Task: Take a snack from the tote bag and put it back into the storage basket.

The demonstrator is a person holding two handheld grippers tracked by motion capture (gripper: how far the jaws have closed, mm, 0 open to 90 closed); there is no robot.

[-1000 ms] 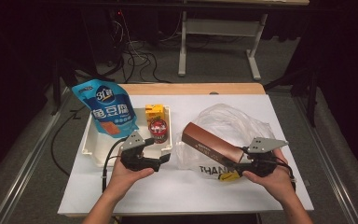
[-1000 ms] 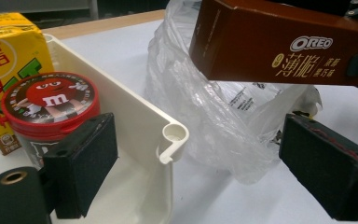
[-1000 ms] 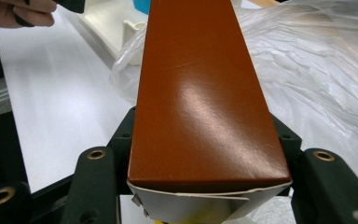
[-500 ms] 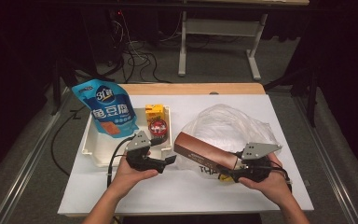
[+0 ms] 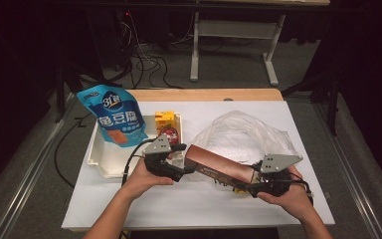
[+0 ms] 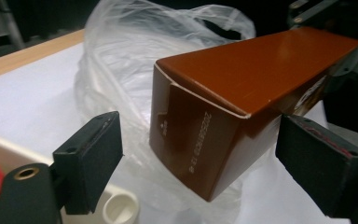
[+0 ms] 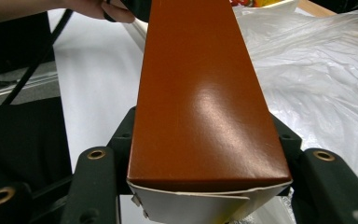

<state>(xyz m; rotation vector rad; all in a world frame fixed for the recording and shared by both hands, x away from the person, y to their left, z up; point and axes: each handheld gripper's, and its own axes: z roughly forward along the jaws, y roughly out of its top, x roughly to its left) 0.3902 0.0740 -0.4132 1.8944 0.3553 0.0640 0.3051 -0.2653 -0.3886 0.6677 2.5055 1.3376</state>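
A long brown carton (image 5: 219, 167) lies slanted above the white table, and my right gripper (image 5: 251, 183) is shut on its near end. In the right gripper view the carton (image 7: 200, 93) runs away from the jaws of the right gripper (image 7: 205, 163), which clamp both its sides. My left gripper (image 5: 181, 162) is open at the carton's far end. In the left gripper view that end flap (image 6: 191, 140) sits between the pads (image 6: 98, 149) with a gap on each side. A crumpled clear plastic bag (image 5: 243, 134) lies behind the carton.
A white tray (image 5: 104, 167) at the left holds a blue snack pouch (image 5: 114, 117), a yellow box (image 5: 165, 119) and a red round item (image 5: 169, 133). The table's wooden far edge (image 5: 204, 94) borders a dark floor with cables and a desk frame.
My left gripper has moved right, up to the carton's far end, which now sits between its jaws. The right hand has shifted slightly, and the carton lies a little lower and flatter.
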